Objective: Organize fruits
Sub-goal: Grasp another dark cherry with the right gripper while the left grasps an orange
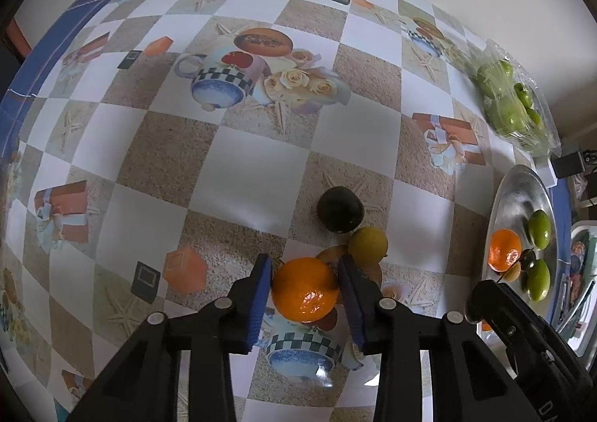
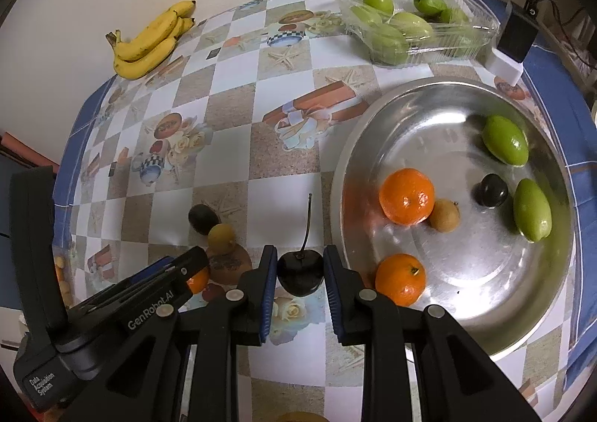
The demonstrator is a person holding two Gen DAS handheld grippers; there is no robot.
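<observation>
In the left wrist view my left gripper (image 1: 305,291) is shut on an orange mandarin (image 1: 305,289), its blue pads against both sides. A dark round fruit (image 1: 340,210) and a small yellow fruit (image 1: 368,246) lie just beyond it on the tablecloth. In the right wrist view my right gripper (image 2: 300,274) is shut on a dark cherry (image 2: 300,272) whose stem points up. The steel bowl (image 2: 485,325) to its right holds two mandarins (image 2: 406,195), two green fruits (image 2: 505,139), a dark fruit (image 2: 489,190) and a small yellow fruit (image 2: 444,215).
A banana bunch (image 2: 149,39) lies at the table's far left edge by the wall. A clear plastic tray of green fruits (image 2: 403,26) stands at the back. A black-and-white box (image 2: 513,41) sits at the back right corner. The left gripper body (image 2: 112,295) is close on the left.
</observation>
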